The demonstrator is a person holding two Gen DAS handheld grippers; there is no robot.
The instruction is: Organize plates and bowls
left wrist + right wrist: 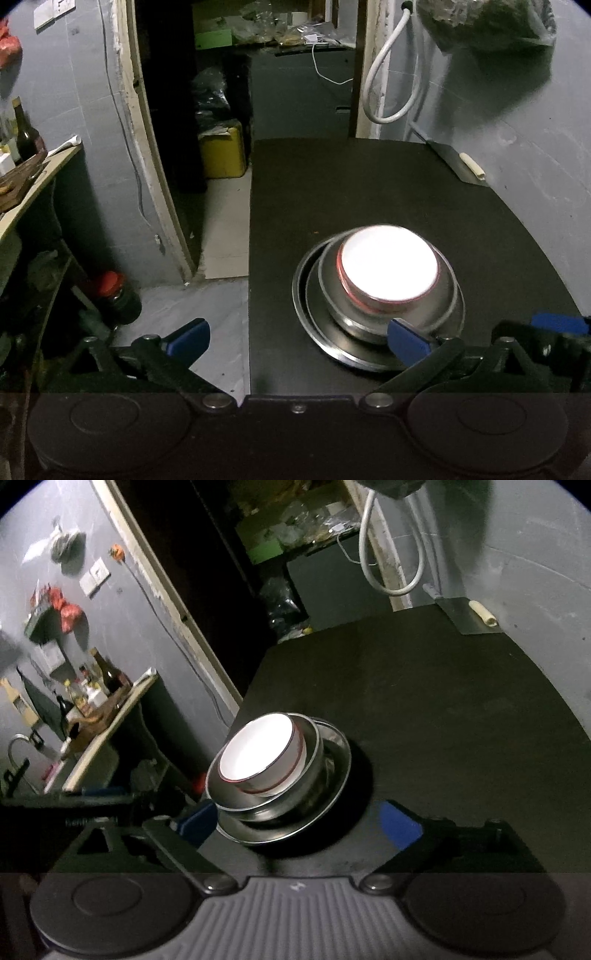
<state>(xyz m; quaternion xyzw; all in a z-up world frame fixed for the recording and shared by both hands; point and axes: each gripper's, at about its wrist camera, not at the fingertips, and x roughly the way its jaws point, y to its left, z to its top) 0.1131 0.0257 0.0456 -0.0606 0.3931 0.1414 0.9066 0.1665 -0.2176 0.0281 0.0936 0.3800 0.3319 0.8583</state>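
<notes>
A white bowl with a red rim sits nested in a steel bowl, which rests on a steel plate, the stack standing on the black counter near its left edge. The left tool hangs just short of the stack, jaws spread wide and empty, its right pad over the plate's near rim. The right tool is likewise wide open and empty, the stack just ahead between its pads.
</notes>
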